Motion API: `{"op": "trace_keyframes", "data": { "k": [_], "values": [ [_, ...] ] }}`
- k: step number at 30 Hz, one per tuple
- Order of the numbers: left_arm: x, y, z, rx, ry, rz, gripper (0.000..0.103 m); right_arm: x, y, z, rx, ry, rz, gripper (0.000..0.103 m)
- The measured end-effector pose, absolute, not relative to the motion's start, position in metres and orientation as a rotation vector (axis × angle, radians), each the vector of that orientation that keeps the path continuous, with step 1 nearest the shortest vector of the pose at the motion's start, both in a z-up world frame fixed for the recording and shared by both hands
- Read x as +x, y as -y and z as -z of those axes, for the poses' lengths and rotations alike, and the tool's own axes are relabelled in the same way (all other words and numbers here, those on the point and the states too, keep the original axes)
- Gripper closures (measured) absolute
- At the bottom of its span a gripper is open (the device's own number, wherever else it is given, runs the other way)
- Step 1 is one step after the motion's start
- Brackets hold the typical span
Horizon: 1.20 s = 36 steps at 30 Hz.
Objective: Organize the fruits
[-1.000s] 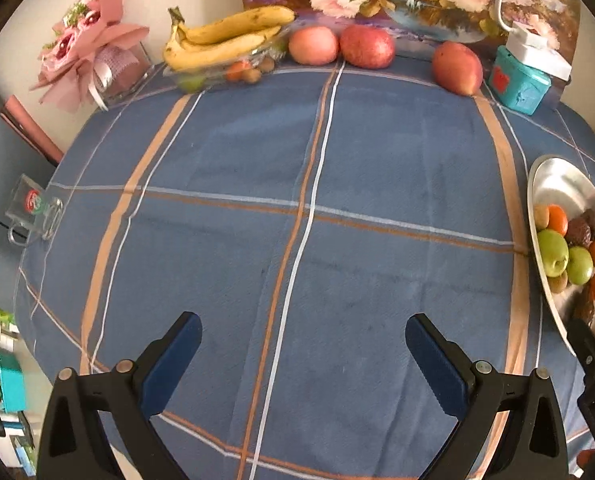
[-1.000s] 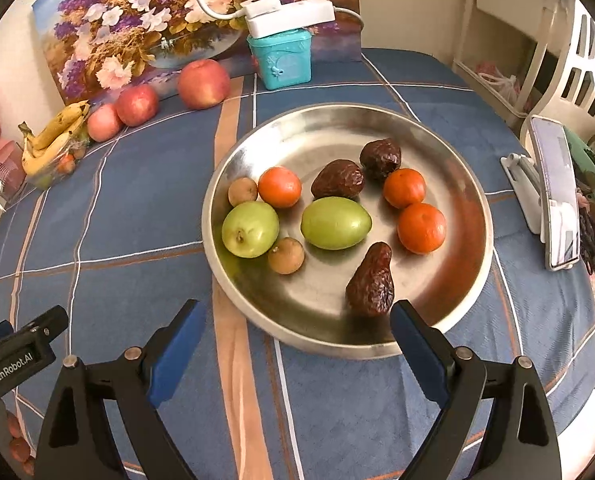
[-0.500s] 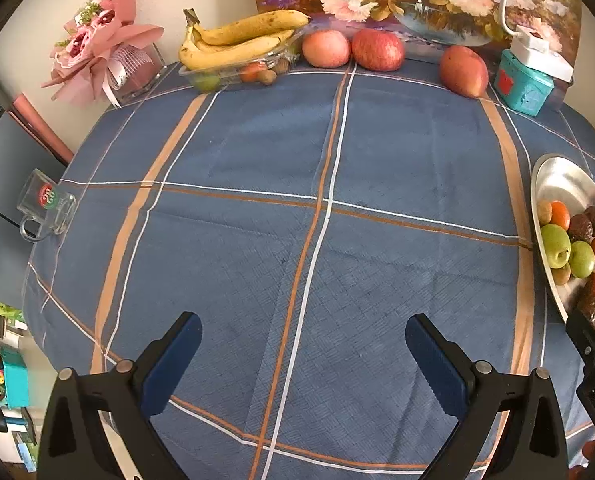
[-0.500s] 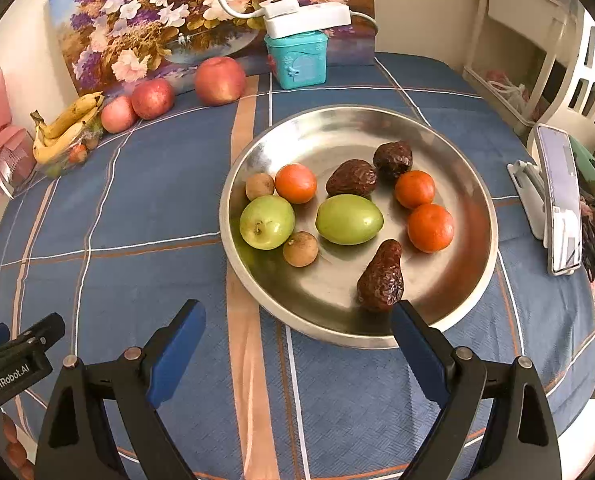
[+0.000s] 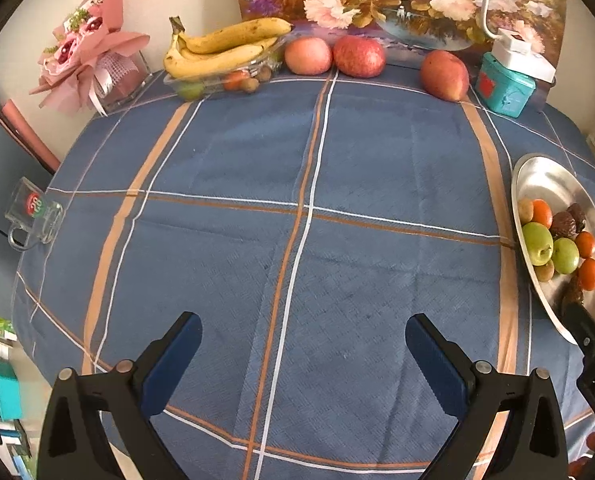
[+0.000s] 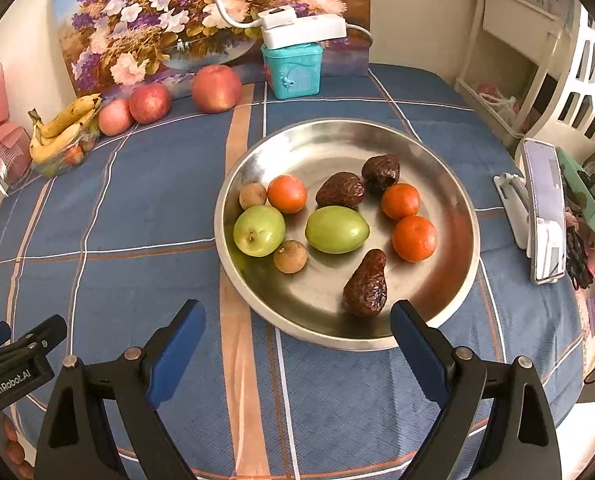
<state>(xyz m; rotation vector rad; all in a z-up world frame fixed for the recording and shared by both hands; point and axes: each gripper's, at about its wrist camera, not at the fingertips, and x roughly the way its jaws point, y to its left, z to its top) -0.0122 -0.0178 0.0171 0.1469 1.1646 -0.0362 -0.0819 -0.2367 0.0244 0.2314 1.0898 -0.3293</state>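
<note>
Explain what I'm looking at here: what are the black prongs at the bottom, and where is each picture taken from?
No robot here: a person holds a two-finger gripper in each hand, each with a camera looking along its fingers. One picture is from the left gripper, the other from the right gripper. Both are open and hold nothing. Beneath lies a blue checked tablecloth. The right view faces a metal plate of small green, orange, tan and dark wrinkled fruits. At the far edge sit bananas, three apples and a teal box.

small fruits (mixed), on steel plate
</note>
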Motion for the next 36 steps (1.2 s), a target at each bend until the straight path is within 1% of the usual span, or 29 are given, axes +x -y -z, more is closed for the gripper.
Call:
{"op": "trace_keyframes", "data": {
  "k": [15,36],
  "values": [
    [-0.0156,0.0198,-0.0218,0.156,-1.111,0.055,0.0,-0.0813,0.2351,-0.0248,0.225,-1.094,0.324,0.009],
    [-0.014,0.0171,-0.023,0.125,-1.121,0.068,0.0,-0.0803,0.2321,-0.0225,0.219,-1.104,0.321,0.009]
  ]
}}
